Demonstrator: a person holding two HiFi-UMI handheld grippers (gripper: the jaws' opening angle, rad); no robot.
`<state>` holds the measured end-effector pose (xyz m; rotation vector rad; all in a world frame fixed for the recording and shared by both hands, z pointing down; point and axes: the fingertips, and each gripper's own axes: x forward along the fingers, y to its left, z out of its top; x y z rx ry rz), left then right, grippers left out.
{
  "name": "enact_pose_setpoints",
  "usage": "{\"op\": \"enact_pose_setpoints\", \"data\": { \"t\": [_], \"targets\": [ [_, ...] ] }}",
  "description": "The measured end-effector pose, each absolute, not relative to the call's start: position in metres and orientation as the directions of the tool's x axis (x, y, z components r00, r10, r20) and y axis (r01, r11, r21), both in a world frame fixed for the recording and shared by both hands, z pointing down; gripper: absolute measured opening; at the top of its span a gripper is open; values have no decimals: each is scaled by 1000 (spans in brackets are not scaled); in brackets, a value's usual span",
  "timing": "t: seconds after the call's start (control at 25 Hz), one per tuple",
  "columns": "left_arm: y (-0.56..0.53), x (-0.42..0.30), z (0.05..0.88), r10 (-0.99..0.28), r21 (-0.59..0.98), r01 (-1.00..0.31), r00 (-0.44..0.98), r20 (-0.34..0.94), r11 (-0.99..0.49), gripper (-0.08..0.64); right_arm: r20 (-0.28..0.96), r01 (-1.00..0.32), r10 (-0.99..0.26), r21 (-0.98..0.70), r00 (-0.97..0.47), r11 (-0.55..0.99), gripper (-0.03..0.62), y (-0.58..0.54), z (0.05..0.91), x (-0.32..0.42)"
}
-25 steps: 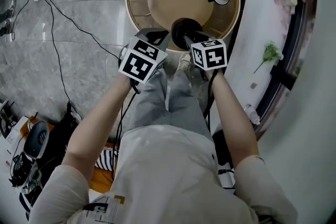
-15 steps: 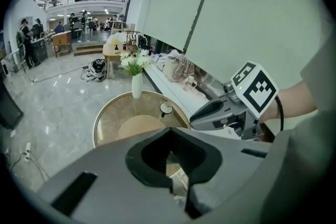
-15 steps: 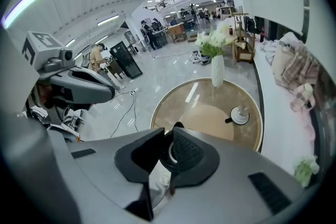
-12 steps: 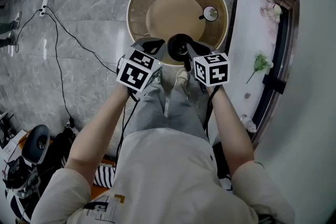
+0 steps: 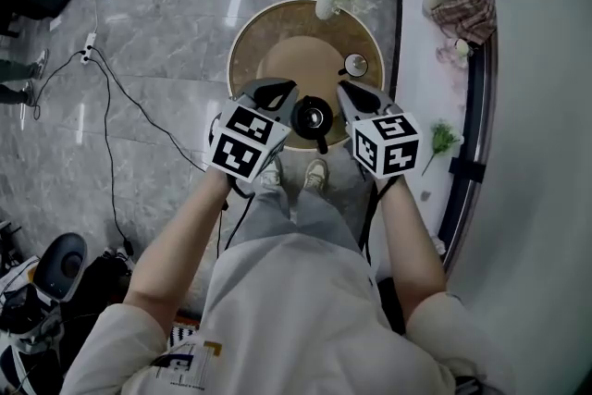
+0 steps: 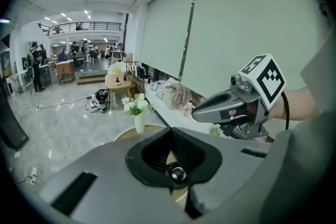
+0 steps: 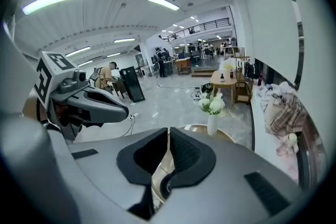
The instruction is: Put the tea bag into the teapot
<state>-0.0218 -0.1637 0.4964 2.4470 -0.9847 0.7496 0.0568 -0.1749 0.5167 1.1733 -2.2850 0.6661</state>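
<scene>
Seen from above, the black teapot (image 5: 313,117) sits on the round table (image 5: 250,51), between the left gripper (image 5: 276,93) and the right gripper (image 5: 359,97). In the left gripper view, its jaws are squeezed together and empty. In the right gripper view, its jaws are closing on nothing I can see. No tea bag shows, so find it first, then pinch gently.

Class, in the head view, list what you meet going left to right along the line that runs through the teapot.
left tongs → teapot → right tongs (closing, nothing between them) → green sprig on the ledge
</scene>
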Motion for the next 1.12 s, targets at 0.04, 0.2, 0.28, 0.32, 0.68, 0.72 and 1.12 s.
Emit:
{"op": "enact_pose_setpoints", "data": {
  "t": [0.04,0.2,0.28,0.32,0.68,0.72,1.12],
  "targets": [
    [-165,-20,485,-522,151,-722,613,593,-676,8,595,-832,-612,-193,-521,520,17,-176,503,57],
    [-167,-17,438,-561,110,-712,630,537,-694,8,509,-817,-654,-207,-560,538,14,-178,442,54],
    [-166,-19,413,-582,83,-708,636,507,-701,8,449,-803,-677,-194,-583,564,8,-175,403,49],
    [-166,-20,401,-594,72,-709,638,491,-702,8,420,-800,-692,-173,-588,574,8,-174,384,48],
    [-160,-27,308,-698,-54,-731,624,352,-681,8,180,-786,-769,-43,-613,617,6,-151,255,58],
    [-157,-27,299,-705,-62,-732,625,334,-679,8,156,-785,-773,-32,-615,618,7,-148,243,59],
    [-119,-23,188,-740,-173,-721,664,104,-671,8,-20,-808,-808,49,-589,587,8,-109,158,84]
  ]
}}
